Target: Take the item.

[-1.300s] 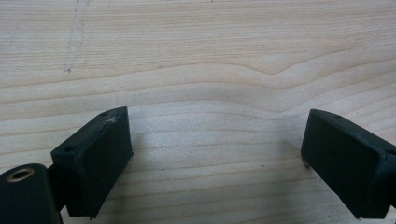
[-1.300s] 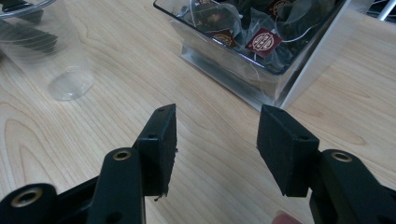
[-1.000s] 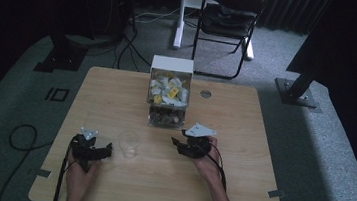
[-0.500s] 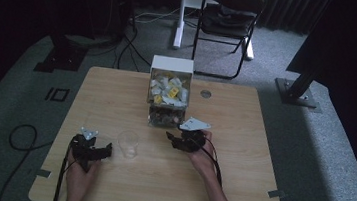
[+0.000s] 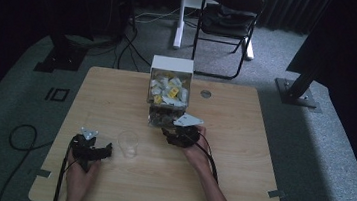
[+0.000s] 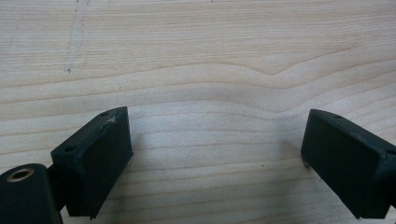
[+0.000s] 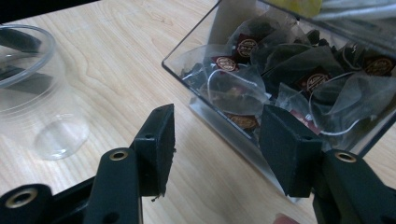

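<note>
Left gripper (image 5: 92,150) low over the bare wood of the table (image 5: 239,177), near the front left corner, held in the left hand (image 5: 78,178); jaws spread wide in the left gripper view, nothing between them but plain wood grain. Just to the right of this claw, a clear plastic cup (image 5: 128,143), upright and empty, not touching the claw. Right gripper (image 5: 179,136) beyond the cup and to its right, gripped by the right hand (image 5: 195,150), a grey plate on top. Jaws of this claw also open, about halfway, holding nothing. Directly in front of these jaws, very near, a clear box (image 7: 299,84) full of tea bags (image 7: 233,88) in thin mesh with dark red tags; the right jaw close before the front wall of the box, contact not possible to tell. Behind that box, a white-topped part with pale and yellow packets (image 5: 168,89). To the left of the right claw, in the right gripper view, the same cup (image 7: 37,98), standing apart. Farther behind the table, on the grey floor, a black chair (image 5: 228,15).
</note>
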Demonstrator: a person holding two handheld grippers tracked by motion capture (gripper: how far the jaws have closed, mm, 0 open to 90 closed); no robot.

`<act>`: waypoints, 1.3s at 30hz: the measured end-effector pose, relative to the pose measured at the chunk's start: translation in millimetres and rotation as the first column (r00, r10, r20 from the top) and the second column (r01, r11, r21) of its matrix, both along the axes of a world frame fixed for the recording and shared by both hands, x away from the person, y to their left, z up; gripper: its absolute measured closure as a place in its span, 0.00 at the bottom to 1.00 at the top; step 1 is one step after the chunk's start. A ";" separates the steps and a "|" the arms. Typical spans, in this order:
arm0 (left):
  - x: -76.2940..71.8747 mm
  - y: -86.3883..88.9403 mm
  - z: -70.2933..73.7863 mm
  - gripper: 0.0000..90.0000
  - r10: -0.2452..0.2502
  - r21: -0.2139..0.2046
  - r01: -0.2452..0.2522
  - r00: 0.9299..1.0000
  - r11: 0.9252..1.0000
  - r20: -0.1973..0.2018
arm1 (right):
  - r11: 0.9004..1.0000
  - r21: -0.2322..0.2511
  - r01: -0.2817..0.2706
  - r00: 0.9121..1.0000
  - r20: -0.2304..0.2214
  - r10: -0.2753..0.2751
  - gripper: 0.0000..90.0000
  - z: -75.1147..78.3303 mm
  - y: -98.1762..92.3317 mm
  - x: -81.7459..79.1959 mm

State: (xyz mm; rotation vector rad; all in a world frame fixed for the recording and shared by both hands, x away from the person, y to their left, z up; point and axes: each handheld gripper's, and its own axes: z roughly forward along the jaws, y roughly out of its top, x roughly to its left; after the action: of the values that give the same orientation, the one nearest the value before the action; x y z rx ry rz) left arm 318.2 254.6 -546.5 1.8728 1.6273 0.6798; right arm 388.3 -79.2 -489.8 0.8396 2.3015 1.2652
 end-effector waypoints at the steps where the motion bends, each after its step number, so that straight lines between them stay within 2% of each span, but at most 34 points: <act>1: 0.0 0.0 0.0 0.10 0.000 0.000 0.000 1.000 1.000 0.000 | 1.000 -0.007 0.000 1.000 0.002 0.000 0.51 0.3 0.7 1.5; 9: 0.0 -0.4 -0.2 0.10 -0.005 -0.001 0.005 1.000 1.000 0.002 | 0.999 -0.037 -0.009 1.000 -0.025 0.008 0.51 -3.4 3.7 12.8; 16: -0.1 -0.3 -0.1 0.10 -0.006 0.000 0.006 1.000 1.000 0.001 | 0.999 -0.049 -0.022 0.999 -0.028 0.021 0.54 -4.5 2.7 14.2; 23: -0.1 -0.4 -0.2 0.10 -0.005 -0.001 0.005 1.000 1.000 0.002 | 0.997 -0.059 -0.054 0.998 -0.017 0.053 0.58 -2.8 -1.4 9.7; 39: -0.2 -0.6 -0.2 0.10 -0.007 -0.001 0.007 1.000 1.000 0.003 | 0.995 -0.059 -0.077 0.997 -0.005 0.077 0.62 0.6 -6.6 -2.9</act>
State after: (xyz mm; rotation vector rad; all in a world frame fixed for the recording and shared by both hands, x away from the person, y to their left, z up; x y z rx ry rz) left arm 318.0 254.0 -546.7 1.8752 1.6185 0.6789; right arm 385.4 -85.8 -489.1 0.7402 2.3818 1.2220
